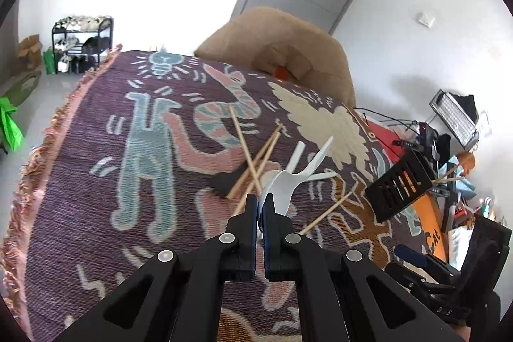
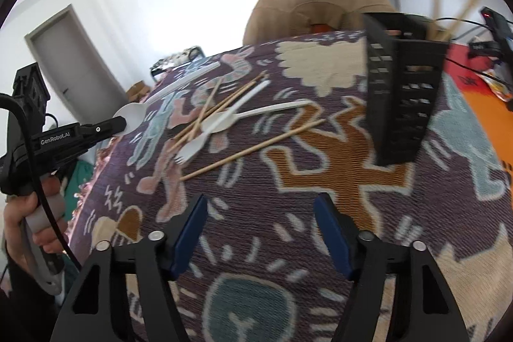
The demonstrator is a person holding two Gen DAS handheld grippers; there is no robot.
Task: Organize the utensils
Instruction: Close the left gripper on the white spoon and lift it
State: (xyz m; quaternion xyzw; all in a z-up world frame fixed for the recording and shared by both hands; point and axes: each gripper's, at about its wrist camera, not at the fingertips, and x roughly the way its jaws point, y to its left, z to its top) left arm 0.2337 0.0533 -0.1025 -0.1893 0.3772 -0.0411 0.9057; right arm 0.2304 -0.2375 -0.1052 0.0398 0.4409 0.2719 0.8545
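Left claw (image 1: 260,207): closed on the bowl of a white spoon (image 2: 133,114); in the right wrist view the spoon's handle points away toward 1 o'clock, lifted above the cloth.
Right claw (image 2: 258,213): wide open, holding nothing, above the patterned cloth (image 2: 288,246) on the table.
Pile of utensils: near the middle of the cloth, at 12 o'clock from the left claw.
Chopsticks (image 1: 253,156): several wooden ones, crossed over each other in the pile; one chopstick (image 2: 253,146) lies alone, just beside the pile at its 5 o'clock side.
White fork (image 2: 192,149): in the pile, tines toward 7 o'clock in the right wrist view.
Second white spoon (image 2: 224,119): in the pile, touching the fork.
Black holder (image 2: 404,85): upright on the cloth at 1 o'clock from the right claw, well apart from the pile, with chopsticks (image 2: 458,18) already standing in it.
Brown chair (image 1: 275,47): behind the table's far edge.
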